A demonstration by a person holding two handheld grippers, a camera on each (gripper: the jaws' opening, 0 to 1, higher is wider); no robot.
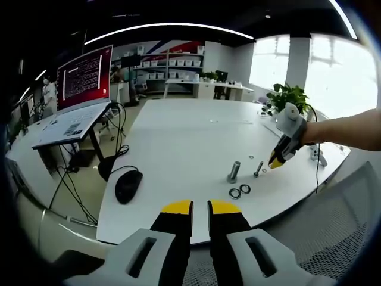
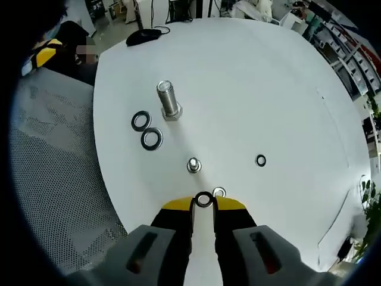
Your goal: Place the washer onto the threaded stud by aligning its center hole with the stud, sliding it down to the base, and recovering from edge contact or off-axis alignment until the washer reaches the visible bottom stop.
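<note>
From the left gripper view, the left gripper [image 1: 200, 207] hangs off the edge of the white table [image 1: 178, 155], jaws nearly together with nothing between them. Across the top, the right gripper [image 1: 277, 159] hovers near a small bolt [image 1: 258, 169], with a large bolt [image 1: 233, 171] and two loose washers [image 1: 239, 191] close by; a mouse [image 1: 128, 186], a laptop [image 1: 83, 89] and a plant [image 1: 287, 96] mark an office room. In the right gripper view, the right gripper [image 2: 203, 203] pinches a small washer [image 2: 203, 199] by its rim, just short of the small stud [image 2: 193, 165]. I'd guess it is light, stiff and slippery, so an edge grip suits it. Another washer [image 2: 261, 160] lies apart.
</note>
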